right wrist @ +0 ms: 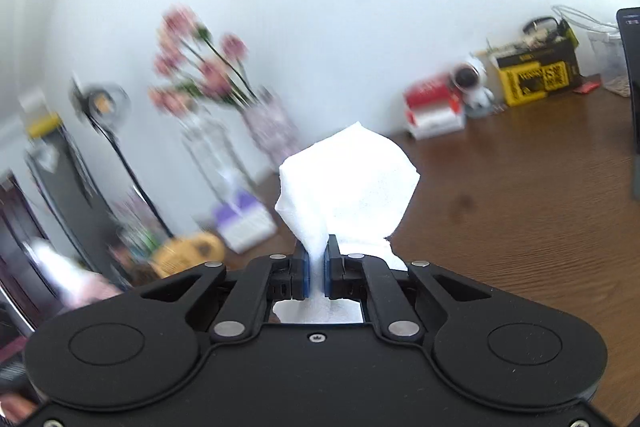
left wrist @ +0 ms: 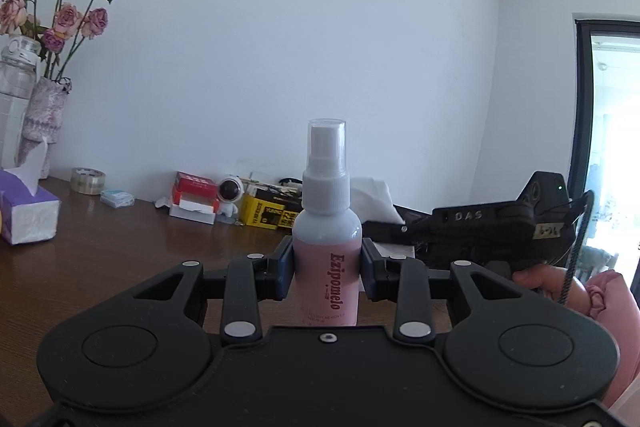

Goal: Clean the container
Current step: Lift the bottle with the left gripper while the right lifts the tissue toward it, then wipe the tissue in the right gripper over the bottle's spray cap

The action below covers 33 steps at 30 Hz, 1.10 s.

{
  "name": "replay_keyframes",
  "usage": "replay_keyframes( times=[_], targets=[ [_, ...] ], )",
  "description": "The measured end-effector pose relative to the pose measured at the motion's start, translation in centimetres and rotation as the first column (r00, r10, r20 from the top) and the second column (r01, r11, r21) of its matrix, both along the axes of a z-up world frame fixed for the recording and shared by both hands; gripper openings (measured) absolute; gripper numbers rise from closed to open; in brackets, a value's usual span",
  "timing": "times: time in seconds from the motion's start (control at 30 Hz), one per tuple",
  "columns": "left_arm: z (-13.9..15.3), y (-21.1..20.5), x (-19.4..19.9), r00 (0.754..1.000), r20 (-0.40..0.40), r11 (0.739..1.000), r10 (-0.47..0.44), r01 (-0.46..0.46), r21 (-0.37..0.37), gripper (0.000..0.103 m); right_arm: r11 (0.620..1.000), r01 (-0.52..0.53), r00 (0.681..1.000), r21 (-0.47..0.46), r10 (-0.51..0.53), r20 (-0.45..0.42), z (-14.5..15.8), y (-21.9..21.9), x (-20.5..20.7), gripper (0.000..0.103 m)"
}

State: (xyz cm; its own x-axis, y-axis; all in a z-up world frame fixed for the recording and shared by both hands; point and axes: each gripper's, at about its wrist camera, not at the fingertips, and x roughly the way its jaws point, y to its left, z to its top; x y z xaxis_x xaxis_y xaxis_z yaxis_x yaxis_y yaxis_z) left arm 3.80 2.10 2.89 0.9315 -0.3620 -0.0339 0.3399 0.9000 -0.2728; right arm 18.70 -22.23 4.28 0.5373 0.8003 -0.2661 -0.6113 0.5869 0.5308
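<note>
- Pink and white plastic is what sits closest in the left wrist view: the spray bottle [left wrist: 326, 247] stands upright between the fingers of the left gripper [left wrist: 326, 267], and both pads press on its pink lower body.
- Its clear cap [left wrist: 326, 143] is on the nozzle, so I judge that no spraying is possible at this moment.
- White tissue [right wrist: 348, 187] is pinched in the right gripper [right wrist: 316, 273]; the fingers are almost together, with only the thin paper between them, and most of the sheet stands up in front of them in a loose bunch.
- This tissue looks clean and dry, as far as the picture lets me see.
- From the left wrist view the right gripper shows to the right of the bottle, just beside it, held by a hand [left wrist: 538, 281] with a pink sleeve.
- Both tools are above the brown wooden surface [left wrist: 120, 247].
- I take the bottle for the container to clean. Tool and container are both in hand, but the tissue does not touch the bottle, so the wiping itself is not yet done.
- What is left, in my judgement: bring the tissue to the bottle, rub its body and neck, then put both down.
- Farther back on the surface are a purple tissue box [left wrist: 28, 215], a roll of tape [left wrist: 88, 180] and a small astronaut figure [left wrist: 230, 197].
- Against the white wall stands a vase of dried pink roses [left wrist: 60, 7].
</note>
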Motion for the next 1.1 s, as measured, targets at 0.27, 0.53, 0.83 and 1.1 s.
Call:
replay_keyframes(
  times=[0.27, 0.53, 0.83, 1.1],
  targets=[
    [-0.4, -2.7, 0.2, 0.999, 0.001, 0.998, -0.053, 0.053, 0.044, 0.033, 0.977, -0.139, 0.987, 0.163, 0.150, -0.056, 0.6, -1.2, -2.1, 0.006],
    [-1.1, -3.4, 0.7, 0.999, -0.023, 0.991, -0.023, 0.026, 0.130, 0.033, 0.957, -0.244, 0.964, 0.158, 0.257, -0.068, 0.6, 1.1, -3.3, 0.006],
    [-1.8, -4.8, 1.8, 0.999, -0.036, 0.967, 0.018, -0.008, 0.255, 0.033, 0.955, -0.290, 0.957, 0.068, 0.291, -0.007, 1.6, 2.2, -4.6, 0.006],
    [-2.2, -6.1, 1.7, 0.997, 0.043, 0.925, 0.061, -0.073, 0.374, 0.033, 0.950, -0.311, 0.949, -0.010, 0.311, 0.044, 2.0, 2.8, -5.6, 0.006]
  ],
)
